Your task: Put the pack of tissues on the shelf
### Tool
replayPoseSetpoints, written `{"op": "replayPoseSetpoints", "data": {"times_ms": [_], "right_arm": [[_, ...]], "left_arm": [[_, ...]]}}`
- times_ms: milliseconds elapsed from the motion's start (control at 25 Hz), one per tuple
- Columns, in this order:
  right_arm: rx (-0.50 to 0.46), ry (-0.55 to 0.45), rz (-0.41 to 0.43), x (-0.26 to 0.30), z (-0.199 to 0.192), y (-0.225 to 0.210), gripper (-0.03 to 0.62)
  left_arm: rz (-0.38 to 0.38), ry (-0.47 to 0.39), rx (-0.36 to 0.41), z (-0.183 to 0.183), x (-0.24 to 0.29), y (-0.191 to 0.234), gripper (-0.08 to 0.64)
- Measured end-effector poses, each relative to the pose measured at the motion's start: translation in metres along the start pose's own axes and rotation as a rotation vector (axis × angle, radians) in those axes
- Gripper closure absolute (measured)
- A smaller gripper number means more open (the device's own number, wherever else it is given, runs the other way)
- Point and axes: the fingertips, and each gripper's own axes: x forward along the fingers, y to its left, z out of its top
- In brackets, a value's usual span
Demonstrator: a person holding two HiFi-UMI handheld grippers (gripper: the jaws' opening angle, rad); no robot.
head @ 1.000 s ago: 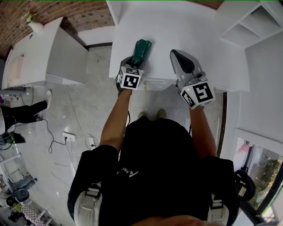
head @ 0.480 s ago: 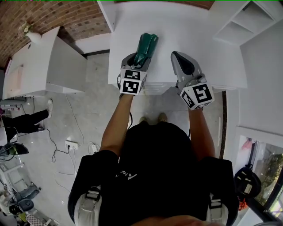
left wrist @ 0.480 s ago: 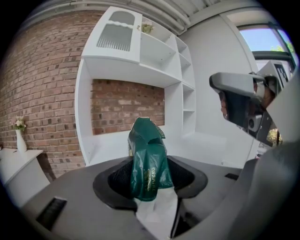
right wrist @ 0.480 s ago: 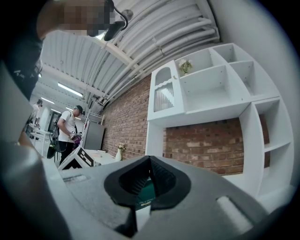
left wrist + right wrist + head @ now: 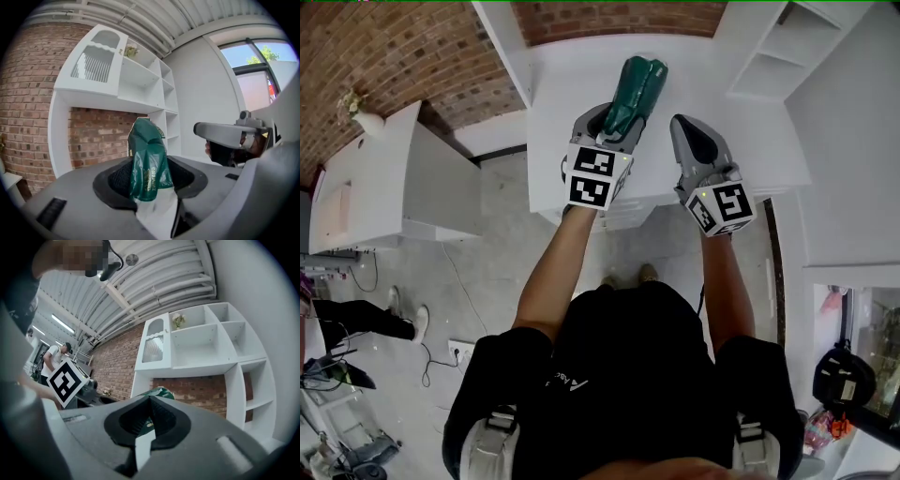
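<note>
Tissue pack gripped in the left jaws, raised toward the white shelf

The shelf (image 5: 140, 79) stands ahead of and above both sets of jaws, with brick wall showing in its lower opening. The white surface (image 5: 572, 84) lies below them. The left gripper (image 5: 617, 129) is clenched on the pack of tissues (image 5: 149, 159), whose green end sticks out forward past the jaw tips. Just beside it, the right gripper (image 5: 149, 420) has its jaws pressed together with nothing between them.

The pack of tissues (image 5: 636, 89) sits in the left gripper (image 5: 617, 127), above the counter (image 5: 562, 112), beside the right gripper (image 5: 686, 131).
</note>
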Motion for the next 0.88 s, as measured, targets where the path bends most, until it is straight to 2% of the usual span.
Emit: {"op": "replayPoseSetpoints", "data": {"times_ms": [160,400,560,880], "right_arm": [[-0.036,-0.027,-0.038,-0.002,0.027,-0.018,0.591],[-0.046,-0.073,-0.092,-0.014,0.067,-0.064,0.591],[-0.078,-0.090,-0.098,-0.004,0.084,-0.103,0.591],[-0.147,-0.133,-0.042,0.003,0.118,-0.173,0.591]], "left_arm": [[-0.064,-0.061,-0.014,0.045,0.010,-0.019,0.359],[-0.102,-0.124,-0.018,0.099,0.026,-0.048,0.359],[-0.105,-0.146,-0.016,0.131,0.051,-0.054,0.359],[-0.064,-0.198,0.024,0.206,0.107,-0.083,0.359]]}}
